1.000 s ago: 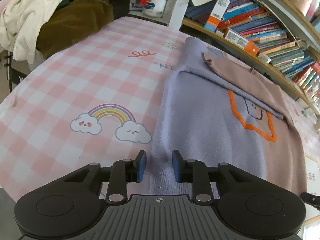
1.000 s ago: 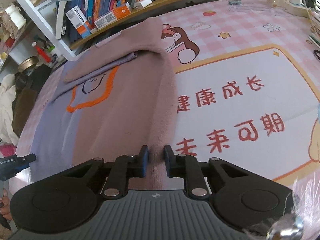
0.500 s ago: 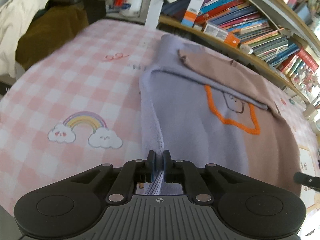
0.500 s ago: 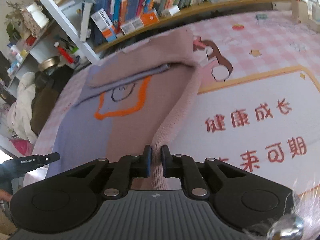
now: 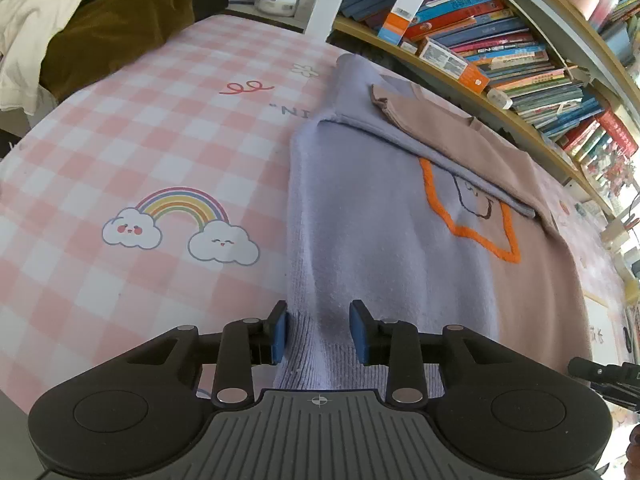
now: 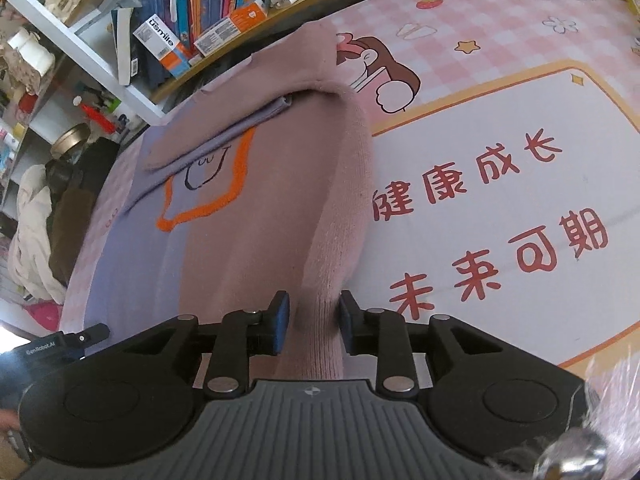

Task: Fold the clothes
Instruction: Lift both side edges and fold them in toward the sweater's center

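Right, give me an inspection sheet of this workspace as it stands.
Surface: pink checked cloth with a rainbow print, and red characters on its white panel.
Job's things: lilac and dusty-pink sweater lying flat, sleeves folded across the chest, orange outline on the front.
Clutter: nothing seen on the cloth.
Grippers: left tongs open, astride the lilac hem; right tongs open, astride the pink hem.
Cables: nothing seen.
Surroundings: bookshelf along the far edge; heap of clothes at the far left.
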A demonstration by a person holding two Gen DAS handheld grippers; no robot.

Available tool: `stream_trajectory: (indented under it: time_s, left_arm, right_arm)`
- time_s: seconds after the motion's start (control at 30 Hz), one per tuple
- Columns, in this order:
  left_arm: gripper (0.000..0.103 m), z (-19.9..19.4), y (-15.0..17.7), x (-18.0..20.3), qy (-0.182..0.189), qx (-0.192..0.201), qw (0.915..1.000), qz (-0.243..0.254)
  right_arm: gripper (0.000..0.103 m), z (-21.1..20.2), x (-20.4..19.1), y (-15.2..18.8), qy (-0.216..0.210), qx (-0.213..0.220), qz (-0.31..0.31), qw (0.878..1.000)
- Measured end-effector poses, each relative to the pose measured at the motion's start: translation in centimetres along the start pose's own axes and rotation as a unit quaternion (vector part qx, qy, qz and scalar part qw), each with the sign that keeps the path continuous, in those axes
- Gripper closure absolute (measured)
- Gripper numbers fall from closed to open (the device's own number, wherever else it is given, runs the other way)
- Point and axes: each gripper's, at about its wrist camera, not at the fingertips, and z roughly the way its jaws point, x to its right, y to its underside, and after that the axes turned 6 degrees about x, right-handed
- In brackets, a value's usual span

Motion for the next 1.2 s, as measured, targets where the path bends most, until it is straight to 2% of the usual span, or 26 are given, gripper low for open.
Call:
stream_trajectory:
  time_s: [0.03,0.07,0.17,0.2,0.53,0.77,1.2]
  left_arm:
    - [0.075,0.0,0.0,-0.1,0.0,0.0,1.0,-0.003]
    - [0.077,0.0,0.0,-0.1,0.001,0.0,1.0,-0.006]
    - [0.095,0.1,0.1,-0.3,-0.002,-0.003,0.9998,-0.017]
    - [0.097,0.0,0.1,-0.4,-0.004,-0.003,0.9997,-0.022]
    - [0.099,-2.2,1.1,-0.2,0.029,0.006,0.9985,-0.047]
    - [0.099,-5.1,2.9,0.0,0.049,0.021,0.9958,-0.075]
    - [0.099,-7.3,7.1,0.0,0.033,0.018,0.9935,-0.107]
  right_arm:
    - [0.091,0.1,0.1,0.1,-0.001,-0.003,0.003,1.0]
    - [0.092,0.1,0.2,0.1,-0.001,-0.004,0.005,1.0]
    - [0.093,0.0,0.4,0.1,-0.007,-0.002,0.007,1.0]
    - [0.093,-0.2,0.5,0.0,-0.009,0.0,0.007,1.0]
    - [0.094,-3.4,1.4,-0.2,-0.025,0.03,0.011,0.999]
    - [0.094,-6.3,2.1,1.2,-0.047,0.027,0.01,0.999]
    - [0.094,-9.3,5.3,5.4,-0.054,-0.006,0.026,0.998]
